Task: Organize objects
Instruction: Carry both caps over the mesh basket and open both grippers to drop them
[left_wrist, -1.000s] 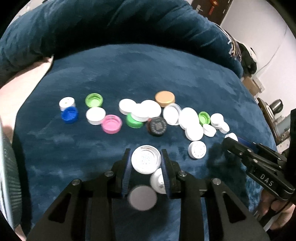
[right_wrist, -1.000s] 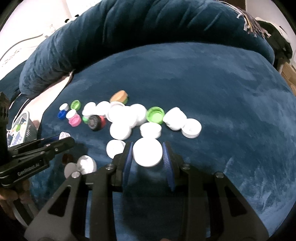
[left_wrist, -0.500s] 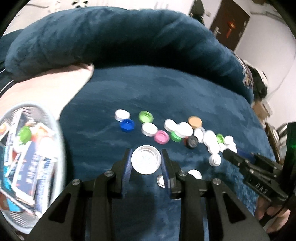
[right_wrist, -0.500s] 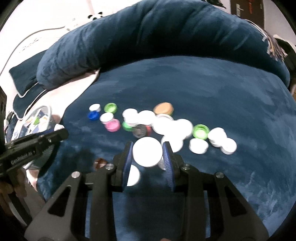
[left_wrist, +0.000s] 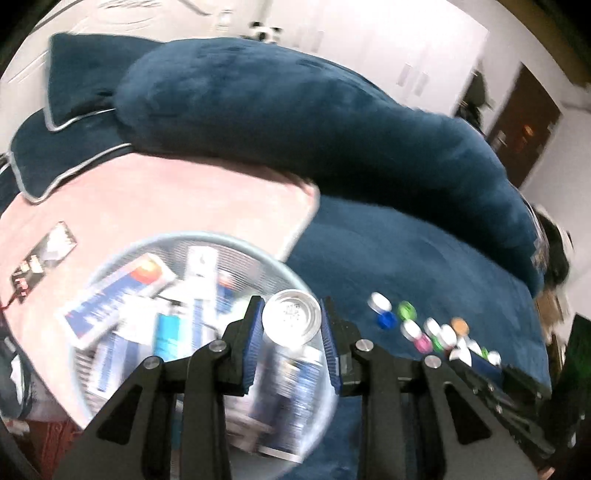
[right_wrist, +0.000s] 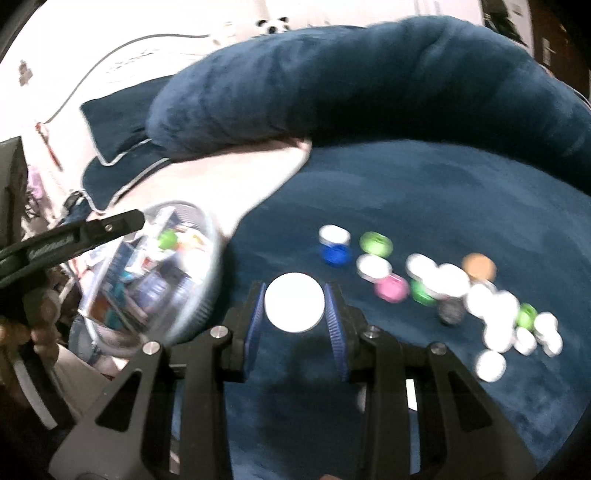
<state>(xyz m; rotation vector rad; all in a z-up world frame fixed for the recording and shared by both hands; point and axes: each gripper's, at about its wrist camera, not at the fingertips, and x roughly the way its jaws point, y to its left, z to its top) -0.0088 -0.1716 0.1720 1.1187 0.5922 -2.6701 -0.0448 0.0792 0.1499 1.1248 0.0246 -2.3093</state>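
My left gripper (left_wrist: 291, 320) is shut on a white cap (left_wrist: 291, 317) with its hollow side up, held over the rim of a round wire basket (left_wrist: 207, 240) full of packets. My right gripper (right_wrist: 294, 304) is shut on a flat white cap (right_wrist: 294, 302) above the dark blue cover, right of the basket (right_wrist: 207, 266). Several loose caps in white, green, pink, blue, orange and black lie in a row on the cover (right_wrist: 424, 273), to the right of both grippers. In the right wrist view the left gripper's fingers (right_wrist: 122, 223) reach across the basket.
A long dark blue bolster (left_wrist: 314, 122) runs along the far side of the bed. A pink sheet (left_wrist: 166, 199) lies under the basket. Blue pillows with white piping (left_wrist: 55, 110) sit at the far left. A person's hand (right_wrist: 33, 325) holds the left gripper.
Both grippers have swung left and risen away from the cap pile, each carrying its white cap. The basket has come into view under the left gripper.
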